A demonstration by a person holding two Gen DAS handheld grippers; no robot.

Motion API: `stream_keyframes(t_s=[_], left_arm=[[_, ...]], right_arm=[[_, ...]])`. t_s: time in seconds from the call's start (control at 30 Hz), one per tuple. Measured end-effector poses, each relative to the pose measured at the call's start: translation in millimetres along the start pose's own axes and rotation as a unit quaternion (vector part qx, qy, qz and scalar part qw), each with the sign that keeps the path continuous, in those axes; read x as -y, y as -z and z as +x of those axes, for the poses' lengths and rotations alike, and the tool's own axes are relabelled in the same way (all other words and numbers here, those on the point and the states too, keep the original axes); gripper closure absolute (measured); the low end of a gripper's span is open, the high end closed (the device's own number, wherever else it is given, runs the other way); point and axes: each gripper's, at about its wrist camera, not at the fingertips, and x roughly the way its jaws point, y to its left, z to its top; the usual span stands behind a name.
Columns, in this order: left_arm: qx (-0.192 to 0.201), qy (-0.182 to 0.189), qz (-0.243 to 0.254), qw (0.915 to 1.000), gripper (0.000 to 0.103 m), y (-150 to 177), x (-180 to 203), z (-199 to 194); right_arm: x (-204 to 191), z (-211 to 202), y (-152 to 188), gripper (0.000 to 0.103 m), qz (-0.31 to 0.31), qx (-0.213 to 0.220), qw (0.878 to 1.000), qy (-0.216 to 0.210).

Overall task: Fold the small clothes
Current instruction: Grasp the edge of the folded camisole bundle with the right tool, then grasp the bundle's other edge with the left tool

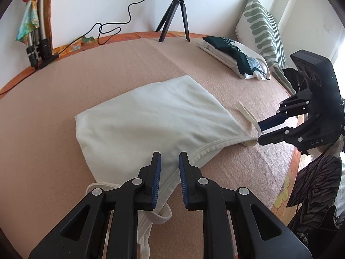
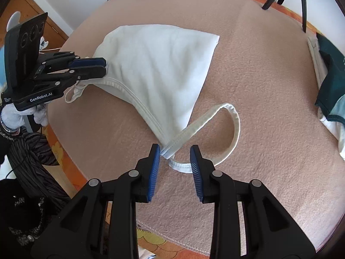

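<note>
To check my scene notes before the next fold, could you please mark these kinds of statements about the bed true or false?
1. The white garment lies on the pinkish blanket. True.
2. The tripod stands on the garment. False: it stands at the blanket's far edge, apart from the garment.
3. A stack of folded clothes lies next to the striped pillow. True.
4. The dark green piece is at the bottom of that stack. False: it lies on top of the white pieces.
5. A strap loop of the garment curls on the blanket by the right gripper. True.
</note>
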Motion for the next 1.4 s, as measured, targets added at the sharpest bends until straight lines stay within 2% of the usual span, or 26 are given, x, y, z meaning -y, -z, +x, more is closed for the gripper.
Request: stream_keyframes(t_s=[0.1, 0.17, 0.2, 0.27, 0.3, 0.37, 0.4, 0.57, 0.73, 0.9, 1.07, 1.17, 1.3, 1.4], left_arm=[[-0.021, -0.002, 0.027, 0.9994, 0.088, 8.8, -2.6, -6.4], [-0.031, -0.003, 0.027, 0.9991, 0.088, 15.7, -10.6, -11.8], [-0.029, -0.001, 0.018, 0.9994, 0.088, 17.4, -16.5, -16.4], [-0.014, -0.001, -0.005, 0.9999, 0.086, 16.8, -29.1, -27.6], [-0.004, 0.000, -0.018, 0.9998, 0.083, 14.7, -36.6, -33.1], [0.016, 0.009, -0.052, 0.9985, 0.067, 8.2, -53.5, -41.6], [0.021, 0.020, -0.072, 0.9970, 0.065, 4.2, -63.1, -43.8], [0.041, 0.063, -0.171, 0.9824, 0.063, -14.3, -111.9, -37.1], [0.039, 0.085, -0.240, 0.9663, 0.063, -26.4, -147.0, -10.4], [0.028, 0.092, -0.262, 0.9602, 0.063, -31.7, -162.9, 7.9], [0.010, 0.105, -0.261, 0.9595, 0.063, -31.8, -162.9, 25.7], [0.022, 0.115, -0.250, 0.9612, 0.062, -33.5, -160.1, 28.3], [0.025, 0.141, -0.256, 0.9559, 0.062, -37.1, -160.6, 34.7], [0.031, 0.140, -0.246, 0.9586, 0.062, -37.3, -157.0, 35.2]], right_arm=[[4.0, -13.1, 1.7, 0.072, 0.024, 0.033, 0.999, -0.018], [14.0, -18.4, -3.0, 0.062, 0.058, 0.058, 0.996, -0.025], [21.0, -19.5, -5.2, 0.054, 0.076, 0.069, 0.994, -0.032], [34.0, -15.7, -10.9, 0.052, 0.110, 0.084, 0.989, -0.056], [41.4, -13.6, -12.4, 0.052, 0.127, 0.089, 0.985, -0.078], [49.5, -5.7, -13.3, 0.052, 0.158, 0.090, 0.977, -0.112], [53.2, -0.3, -14.0, 0.052, 0.171, 0.090, 0.973, -0.123], [65.7, 19.4, -9.1, 0.052, 0.221, 0.077, 0.956, -0.178], [73.4, 30.8, -1.4, 0.052, 0.256, 0.077, 0.938, -0.222], [71.0, 31.9, 3.2, 0.052, 0.249, 0.068, 0.935, -0.245], [70.6, 31.8, 8.4, 0.052, 0.249, 0.061, 0.931, -0.261], [70.7, 32.0, 9.2, 0.052, 0.251, 0.065, 0.929, -0.266], [67.7, 36.9, 7.3, 0.050, 0.253, 0.066, 0.922, -0.286], [57.4, 36.0, 2.6, 0.050, 0.235, 0.068, 0.930, -0.274]])
